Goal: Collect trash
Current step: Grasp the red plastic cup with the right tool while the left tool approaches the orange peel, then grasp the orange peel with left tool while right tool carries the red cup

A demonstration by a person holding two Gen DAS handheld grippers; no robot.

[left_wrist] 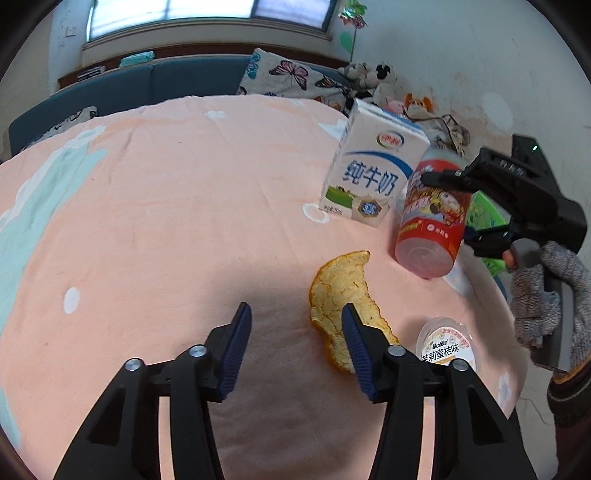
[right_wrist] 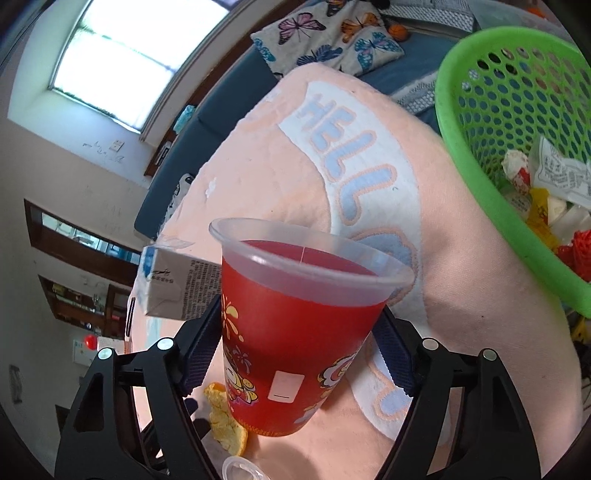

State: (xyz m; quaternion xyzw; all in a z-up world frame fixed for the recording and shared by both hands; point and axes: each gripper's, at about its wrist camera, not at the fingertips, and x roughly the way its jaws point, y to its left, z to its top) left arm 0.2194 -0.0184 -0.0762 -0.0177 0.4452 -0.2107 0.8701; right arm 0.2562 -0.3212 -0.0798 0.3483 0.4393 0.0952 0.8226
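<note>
Gripping the red plastic cup between the right gripper pads, tilted above the peach cloth near its right edge, beside the milk carton. Hovering with the left gripper half open and empty, one finger overlapping the orange peel. Sitting past that edge: green basket, holding wrappers.

Home living room: blue sofa under window, butterfly-print cushion, plush toys, peach "HELLO" cloth over table.
</note>
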